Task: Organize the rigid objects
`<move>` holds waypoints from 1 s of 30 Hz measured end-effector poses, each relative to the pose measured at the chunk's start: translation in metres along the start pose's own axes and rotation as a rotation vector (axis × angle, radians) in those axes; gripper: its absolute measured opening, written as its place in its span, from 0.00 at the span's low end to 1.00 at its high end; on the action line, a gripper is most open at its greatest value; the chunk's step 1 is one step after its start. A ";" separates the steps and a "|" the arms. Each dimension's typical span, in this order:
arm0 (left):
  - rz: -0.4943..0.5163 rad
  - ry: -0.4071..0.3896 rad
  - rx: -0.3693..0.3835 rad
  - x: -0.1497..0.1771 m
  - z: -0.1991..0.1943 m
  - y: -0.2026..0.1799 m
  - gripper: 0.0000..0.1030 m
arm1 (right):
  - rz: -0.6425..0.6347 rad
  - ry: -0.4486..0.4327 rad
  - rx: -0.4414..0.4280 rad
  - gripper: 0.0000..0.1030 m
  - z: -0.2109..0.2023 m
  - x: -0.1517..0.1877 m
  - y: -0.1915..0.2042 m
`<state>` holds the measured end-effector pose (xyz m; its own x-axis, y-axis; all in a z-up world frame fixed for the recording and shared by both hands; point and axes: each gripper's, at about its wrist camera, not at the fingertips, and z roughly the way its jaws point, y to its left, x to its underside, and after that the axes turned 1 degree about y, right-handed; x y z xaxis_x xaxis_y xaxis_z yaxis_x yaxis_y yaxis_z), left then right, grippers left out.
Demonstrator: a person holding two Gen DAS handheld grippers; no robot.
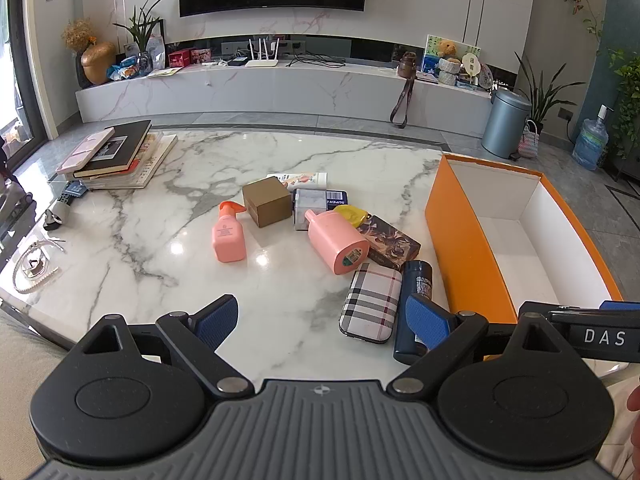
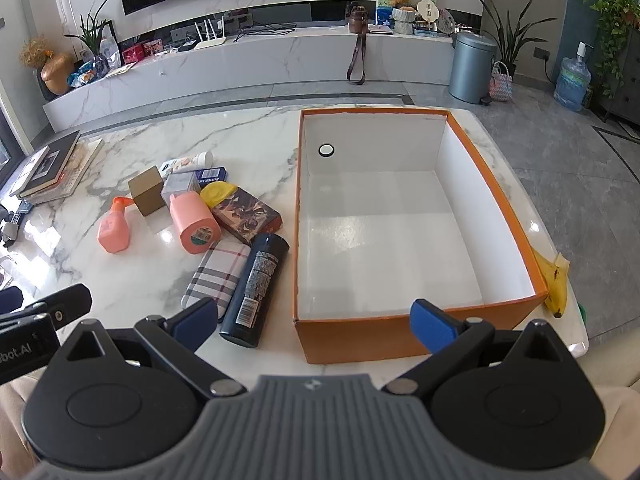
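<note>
A living room with a marble wall and a dark screen lies behind a white marble bench (image 1: 280,300). On this bench the rigid objects lie in a loose pile left of an orange box (image 2: 400,334), whose white inside holds nothing yet.

Nearest to the box is a dark blue can (image 2: 256,280), lying on its side, and touching it on the left is a plaid case (image 2: 218,274). Behind them lie a patterned box (image 2: 246,216), a big pink bottle (image 2: 194,224) on its side, a yellow item (image 2: 216,194) and a brown cube box (image 2: 147,195). A small pink spray bottle (image 2: 114,230) lies a little apart, more to the left. A banana (image 2: 558,284) rests just beside the right wall of the orange box.

I judge that the task is at its beginning: no object is in the box and no object is lifted. The next move probably calls for one gripper to come down over a near object, perhaps the can, with a finger on each long side.

The left gripper (image 1: 320,320) hovers over the near edge of the bench, jaws wide apart, holding nothing. The right gripper (image 2: 316,320) hovers before the near wall of the orange box, jaws also wide and holding nothing.
</note>
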<state>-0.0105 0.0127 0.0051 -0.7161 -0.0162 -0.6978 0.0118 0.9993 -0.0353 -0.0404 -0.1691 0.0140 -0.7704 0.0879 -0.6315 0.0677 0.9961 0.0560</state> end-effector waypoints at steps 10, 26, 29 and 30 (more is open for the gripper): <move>-0.001 0.005 -0.002 0.002 0.001 0.001 1.00 | -0.002 0.004 -0.001 0.99 0.002 0.001 0.000; 0.019 0.036 -0.005 -0.010 0.028 0.014 0.96 | -0.111 -0.039 -0.063 0.98 0.020 -0.016 0.027; 0.015 0.059 -0.011 -0.013 0.039 0.022 0.92 | -0.137 -0.040 -0.090 0.90 0.029 -0.022 0.036; 0.014 0.067 -0.011 -0.013 0.043 0.024 0.89 | -0.145 -0.037 -0.099 0.87 0.032 -0.023 0.039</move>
<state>0.0290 0.0352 -0.0171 -0.7612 0.0000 -0.6485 0.0150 0.9997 -0.0177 0.0003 -0.1327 0.0062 -0.7434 -0.0552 -0.6666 -0.1066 0.9936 0.0366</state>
